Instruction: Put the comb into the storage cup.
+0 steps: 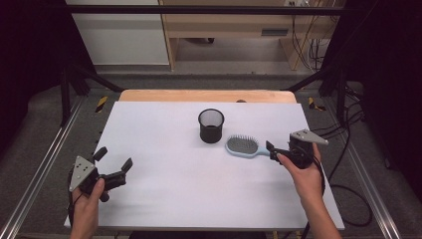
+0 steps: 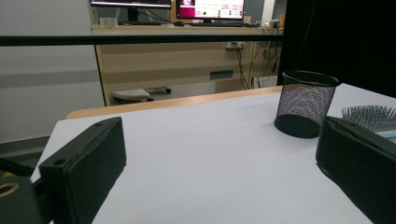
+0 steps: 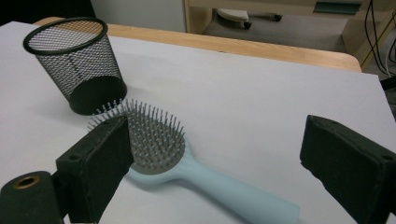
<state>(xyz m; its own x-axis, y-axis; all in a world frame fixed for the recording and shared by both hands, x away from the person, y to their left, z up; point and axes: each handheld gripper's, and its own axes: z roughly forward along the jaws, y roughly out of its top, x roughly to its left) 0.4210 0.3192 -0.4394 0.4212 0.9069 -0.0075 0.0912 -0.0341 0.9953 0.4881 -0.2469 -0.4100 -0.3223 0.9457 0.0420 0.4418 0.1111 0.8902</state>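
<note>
Right gripper [image 1: 272, 150] wide open astride one blue hairbrush [image 1: 243, 146] handle, centre-right; one mesh cup [image 1: 211, 126]; left gripper [image 1: 113, 164] open, empty, lower left.

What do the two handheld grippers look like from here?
Both are black. The left gripper and right gripper each carry a grey three-cornered plate on top, with dark holes visible on the left one. Each has two blocky, flat-faced jaws. A black cable trails from the right one. No sleeves show on the forearms.
</note>
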